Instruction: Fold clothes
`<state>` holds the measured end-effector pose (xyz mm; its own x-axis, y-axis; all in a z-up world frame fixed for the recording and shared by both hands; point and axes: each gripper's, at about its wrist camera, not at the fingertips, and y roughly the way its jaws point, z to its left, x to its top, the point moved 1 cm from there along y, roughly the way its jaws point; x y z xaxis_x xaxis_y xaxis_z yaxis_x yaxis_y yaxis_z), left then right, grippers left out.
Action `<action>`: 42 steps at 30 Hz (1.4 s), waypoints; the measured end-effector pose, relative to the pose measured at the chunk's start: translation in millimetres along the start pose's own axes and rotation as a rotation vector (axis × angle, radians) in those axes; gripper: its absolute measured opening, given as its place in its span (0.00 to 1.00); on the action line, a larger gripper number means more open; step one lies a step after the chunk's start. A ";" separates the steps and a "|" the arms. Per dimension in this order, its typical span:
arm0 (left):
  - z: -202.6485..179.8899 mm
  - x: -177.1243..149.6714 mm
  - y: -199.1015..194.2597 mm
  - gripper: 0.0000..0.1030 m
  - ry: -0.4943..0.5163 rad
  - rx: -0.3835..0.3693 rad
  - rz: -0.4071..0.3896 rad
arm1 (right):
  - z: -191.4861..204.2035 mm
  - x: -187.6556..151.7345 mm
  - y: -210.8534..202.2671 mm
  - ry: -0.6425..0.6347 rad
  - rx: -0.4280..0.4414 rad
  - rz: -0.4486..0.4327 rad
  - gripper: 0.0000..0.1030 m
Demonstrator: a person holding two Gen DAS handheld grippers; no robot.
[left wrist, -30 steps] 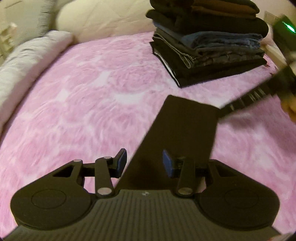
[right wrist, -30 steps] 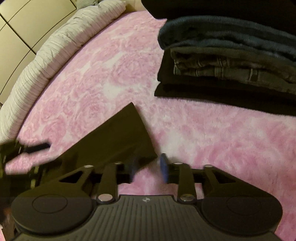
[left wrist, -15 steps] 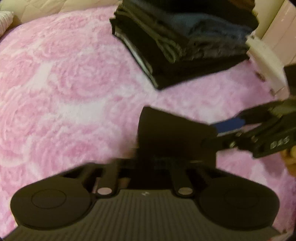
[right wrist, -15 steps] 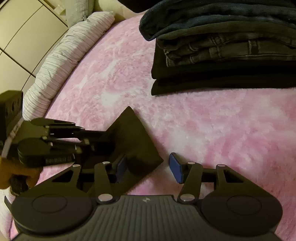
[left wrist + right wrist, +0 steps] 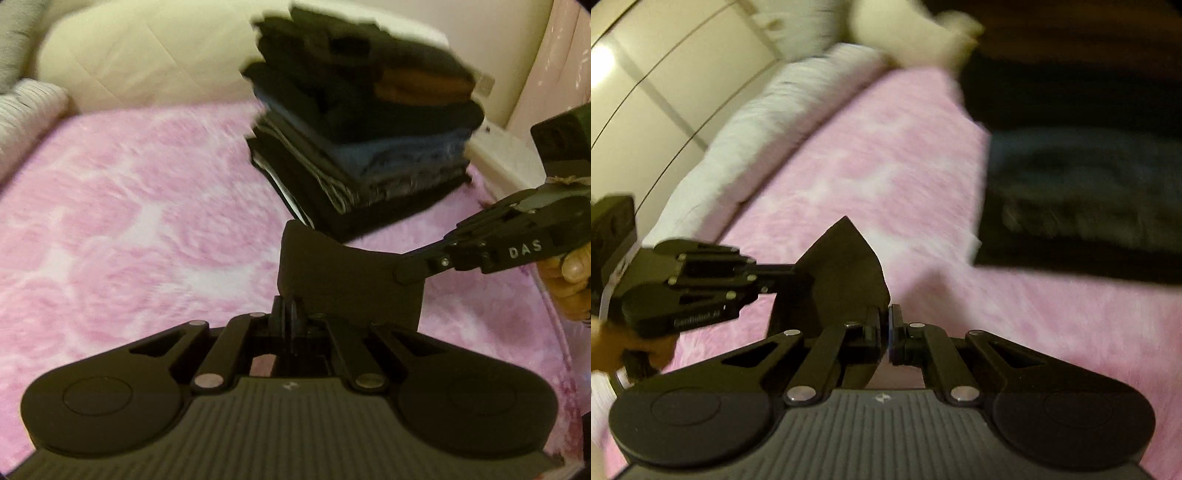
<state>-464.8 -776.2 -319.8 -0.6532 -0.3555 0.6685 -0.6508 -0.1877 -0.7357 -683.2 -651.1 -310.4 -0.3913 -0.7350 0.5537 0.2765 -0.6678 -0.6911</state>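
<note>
A small folded black garment [image 5: 343,280] hangs lifted above the pink bedspread [image 5: 129,221]. My left gripper [image 5: 290,314] is shut on its near left edge. My right gripper [image 5: 406,275] comes in from the right and is shut on its right edge. In the right wrist view the garment [image 5: 842,273] sags between my right gripper [image 5: 888,325], shut on its near corner, and my left gripper [image 5: 783,273], clamped on its left side.
A tall stack of folded dark clothes [image 5: 362,147] stands on the bed just beyond the garment and shows blurred in the right wrist view [image 5: 1089,184]. Cream pillows [image 5: 140,62] and a white ribbed bolster [image 5: 768,122] line the bed's far edge. A pink wall [image 5: 554,55] rises at right.
Both grippers have closed on the black garment and lifted it off the bedspread. It was lying flat with both grippers open a second ago. Both views are now raised and blurred.
</note>
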 end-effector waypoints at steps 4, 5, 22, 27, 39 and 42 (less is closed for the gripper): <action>10.7 -14.1 -85.2 0.00 -0.012 0.051 -0.078 | 79.0 2.5 -28.5 -0.195 0.084 -0.062 0.03; 12.4 -22.3 -109.1 0.00 -0.018 0.065 -0.094 | 103.9 -0.6 -35.7 -0.236 0.130 -0.071 0.03; -36.9 -376.0 -396.1 0.00 -0.366 0.340 -0.029 | 431.8 -255.4 -27.2 -0.770 0.570 0.194 0.03; -33.5 -479.3 -397.1 0.03 -0.597 0.401 -0.004 | 470.9 -341.6 20.1 -0.834 0.561 0.339 0.08; -55.4 -542.1 -418.6 0.39 -1.032 0.389 -0.197 | 446.1 -360.3 10.8 -0.962 0.392 0.372 0.52; -48.0 -538.3 -397.1 0.39 -1.025 0.397 -0.140 | 429.1 -350.4 13.6 -1.055 0.309 0.322 0.53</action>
<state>126.7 -466.4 -382.3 0.1657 -0.8630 0.4773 -0.4035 -0.5009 -0.7657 -165.7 -453.0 -314.5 0.6276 -0.5122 0.5863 0.4916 -0.3232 -0.8086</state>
